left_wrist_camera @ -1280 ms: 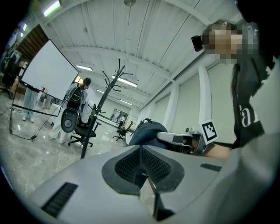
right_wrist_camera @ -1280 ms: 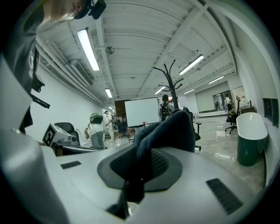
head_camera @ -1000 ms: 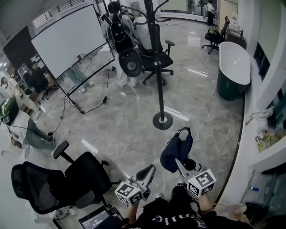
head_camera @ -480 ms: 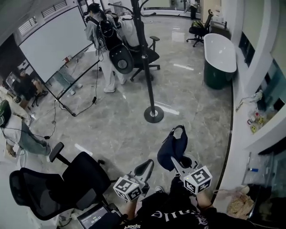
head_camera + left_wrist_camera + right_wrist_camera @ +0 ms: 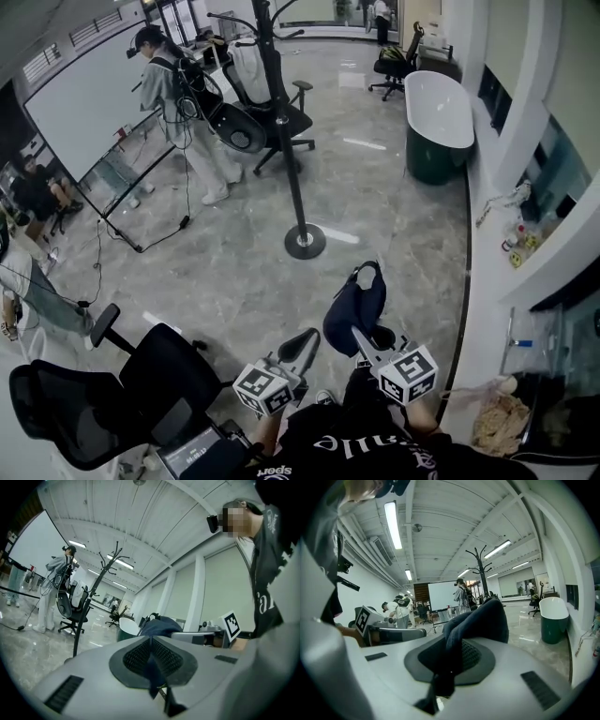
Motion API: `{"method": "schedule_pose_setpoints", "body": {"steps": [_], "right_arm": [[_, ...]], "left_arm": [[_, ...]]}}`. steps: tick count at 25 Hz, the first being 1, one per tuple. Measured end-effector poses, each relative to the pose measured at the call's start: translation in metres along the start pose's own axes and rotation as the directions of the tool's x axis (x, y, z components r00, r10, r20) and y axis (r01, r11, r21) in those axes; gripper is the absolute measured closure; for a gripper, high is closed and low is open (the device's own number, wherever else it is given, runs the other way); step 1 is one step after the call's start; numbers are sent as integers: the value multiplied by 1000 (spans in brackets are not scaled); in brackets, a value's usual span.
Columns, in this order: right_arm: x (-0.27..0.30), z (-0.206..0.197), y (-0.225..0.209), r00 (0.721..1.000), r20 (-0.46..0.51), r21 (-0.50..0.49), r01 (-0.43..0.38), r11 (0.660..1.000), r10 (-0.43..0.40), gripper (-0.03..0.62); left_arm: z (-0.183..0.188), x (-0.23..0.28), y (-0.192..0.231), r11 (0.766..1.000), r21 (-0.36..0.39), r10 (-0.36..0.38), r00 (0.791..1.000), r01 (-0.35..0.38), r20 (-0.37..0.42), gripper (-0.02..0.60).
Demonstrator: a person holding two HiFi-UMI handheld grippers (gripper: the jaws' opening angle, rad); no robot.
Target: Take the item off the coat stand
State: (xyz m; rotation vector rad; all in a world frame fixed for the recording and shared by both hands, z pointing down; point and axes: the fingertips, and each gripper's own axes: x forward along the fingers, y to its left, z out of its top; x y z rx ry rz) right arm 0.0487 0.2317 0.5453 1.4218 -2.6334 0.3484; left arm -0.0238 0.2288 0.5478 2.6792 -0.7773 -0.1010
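Navy bag [image 5: 352,305] pinched in right gripper [image 5: 358,334] jaws; left gripper [image 5: 310,337] jaws closed, empty

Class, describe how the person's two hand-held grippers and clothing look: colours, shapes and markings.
Both the left gripper and the right gripper have pale grey bodies. Their broad fingers carry black ribbed pads. Each gripper bears a white cube with black square markers. The person wears a black top with white lettering.
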Motion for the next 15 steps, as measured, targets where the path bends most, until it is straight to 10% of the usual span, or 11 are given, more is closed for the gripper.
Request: {"method": "schedule_pose_setpoints", "body": {"steps": [15], "right_arm": [[24,-12,24,997,-26,-13,-77,997,77,544]], "left_arm": [[-1,-38,28,995,-9,100,994,-100,50,578]]}}
